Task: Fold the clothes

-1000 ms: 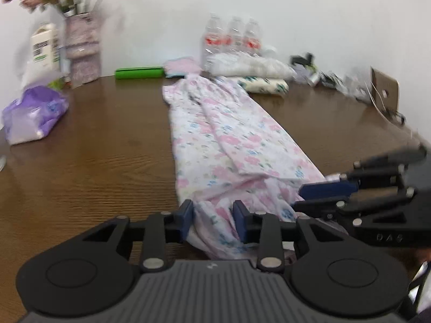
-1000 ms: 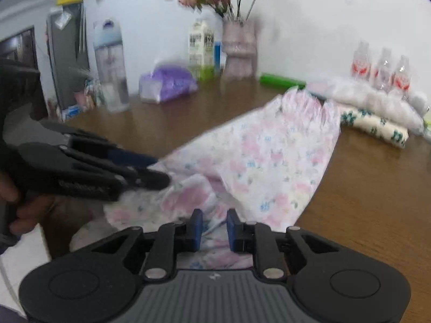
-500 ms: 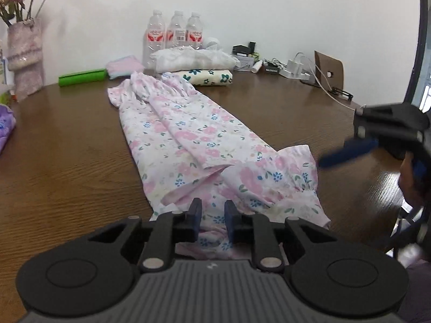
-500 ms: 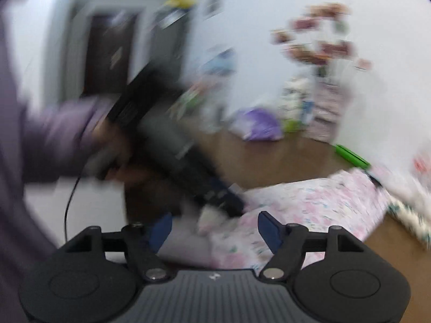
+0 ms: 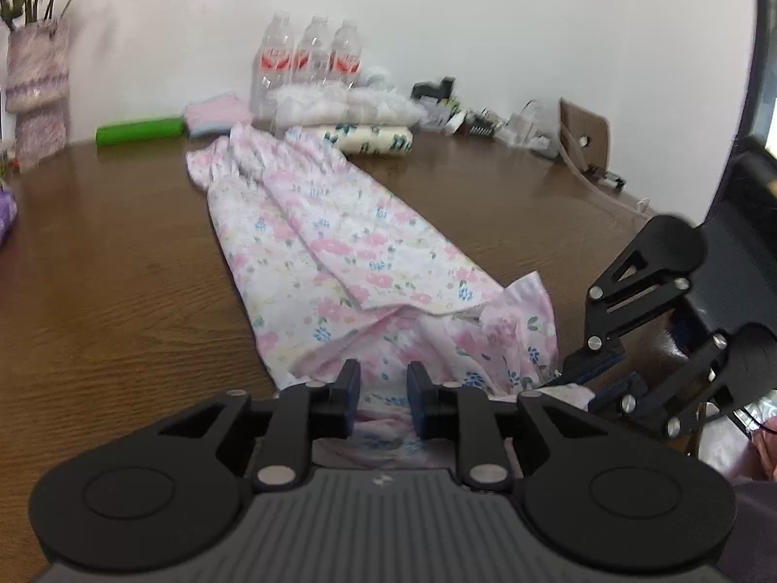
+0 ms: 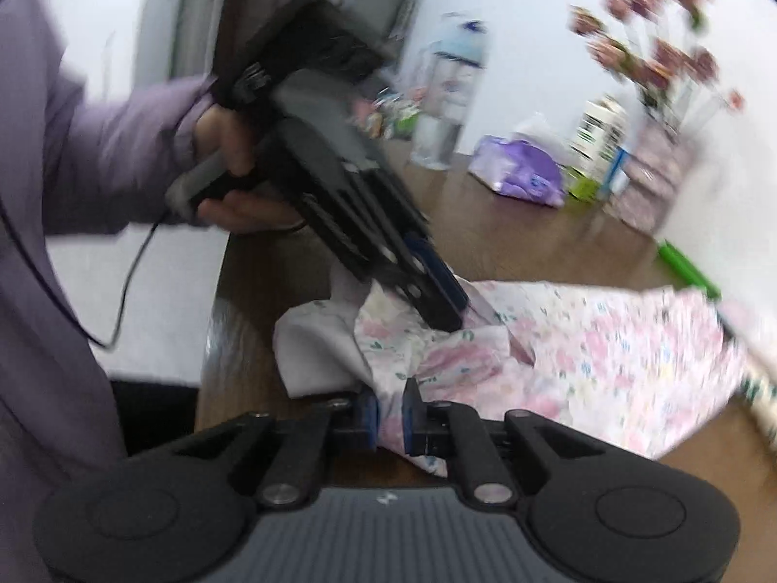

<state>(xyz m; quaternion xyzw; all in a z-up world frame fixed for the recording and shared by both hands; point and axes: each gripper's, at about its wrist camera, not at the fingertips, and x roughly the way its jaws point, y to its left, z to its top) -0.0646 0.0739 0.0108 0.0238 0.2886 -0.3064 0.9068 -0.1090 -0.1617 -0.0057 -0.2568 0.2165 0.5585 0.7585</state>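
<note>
pink-floral garment [image 5: 340, 262] — brown table [image 5: 107, 267]

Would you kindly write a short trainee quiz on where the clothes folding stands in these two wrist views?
1. True or false: the right gripper has floral fabric between its jaws.
2. Which end of the floral garment do both grippers work on: A, the near end by the table edge; B, the far end by the water bottles?
3. What green thing lies near the wall beside the vase?

Key: 1 true. 2 A. 3 a green tube-like object; its exact kind cannot be told.
</note>
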